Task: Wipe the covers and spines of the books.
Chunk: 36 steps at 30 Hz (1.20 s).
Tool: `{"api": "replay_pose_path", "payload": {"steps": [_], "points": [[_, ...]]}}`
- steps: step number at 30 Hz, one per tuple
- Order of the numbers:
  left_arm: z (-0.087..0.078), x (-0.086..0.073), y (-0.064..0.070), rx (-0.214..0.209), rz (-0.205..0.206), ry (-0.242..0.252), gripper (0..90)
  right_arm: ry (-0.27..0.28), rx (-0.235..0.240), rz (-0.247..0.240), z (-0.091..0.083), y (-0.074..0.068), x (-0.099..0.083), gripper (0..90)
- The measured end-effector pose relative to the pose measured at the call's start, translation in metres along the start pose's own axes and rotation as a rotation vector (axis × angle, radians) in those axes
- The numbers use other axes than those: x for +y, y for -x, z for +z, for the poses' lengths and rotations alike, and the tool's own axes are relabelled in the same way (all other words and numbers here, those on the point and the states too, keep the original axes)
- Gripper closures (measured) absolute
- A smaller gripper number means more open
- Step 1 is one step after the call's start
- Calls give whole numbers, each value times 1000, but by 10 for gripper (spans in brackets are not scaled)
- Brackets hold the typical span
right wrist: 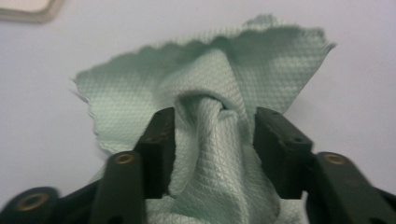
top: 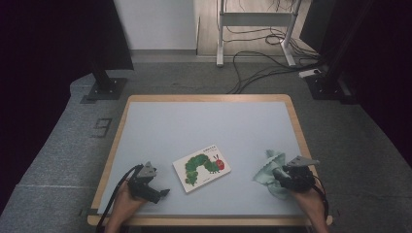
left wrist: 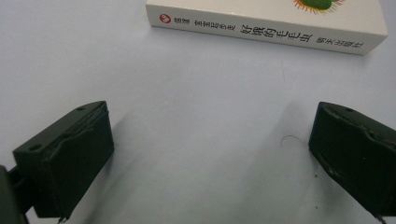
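Now we are squeezing the soft cloth (right wrist: 210, 140).
Our right gripper (right wrist: 212, 128) is pinching its floppy middle; our left gripper (left wrist: 210, 154) is waiting wide apart.

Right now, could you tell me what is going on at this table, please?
A person is working at the table with a gripper in each hand. The right gripper has its jaws closed on a bunched pale green cloth near the table's right edge. The left gripper is open with nothing between its jaws, resting low on the table just short of the caterpillar picture book, which lies flat and closed in the middle.
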<state>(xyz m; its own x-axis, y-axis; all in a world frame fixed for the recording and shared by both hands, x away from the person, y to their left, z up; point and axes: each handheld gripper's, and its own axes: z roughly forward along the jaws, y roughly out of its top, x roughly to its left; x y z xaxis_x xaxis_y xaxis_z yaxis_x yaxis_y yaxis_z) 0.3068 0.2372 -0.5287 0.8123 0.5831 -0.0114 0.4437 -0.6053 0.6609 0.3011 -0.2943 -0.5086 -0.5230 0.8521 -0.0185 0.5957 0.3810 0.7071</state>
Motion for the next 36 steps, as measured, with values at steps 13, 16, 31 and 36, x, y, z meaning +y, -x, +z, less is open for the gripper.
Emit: {"api": "replay_pose_path", "payload": {"steps": [13,16,31,36], "points": [[1,2,1,4,5,-7,0,27,25,-90,0,-20,33,199],[3,4,1,0,10,-6,0,21,36,-95,8,-24,39,161],[19,23,7,-30,51,-8,0,32,80,-149,39,-55,69,13],[26,30,10,-47,71,-10,0,33,106,-164,51,-65,79,2]]}}
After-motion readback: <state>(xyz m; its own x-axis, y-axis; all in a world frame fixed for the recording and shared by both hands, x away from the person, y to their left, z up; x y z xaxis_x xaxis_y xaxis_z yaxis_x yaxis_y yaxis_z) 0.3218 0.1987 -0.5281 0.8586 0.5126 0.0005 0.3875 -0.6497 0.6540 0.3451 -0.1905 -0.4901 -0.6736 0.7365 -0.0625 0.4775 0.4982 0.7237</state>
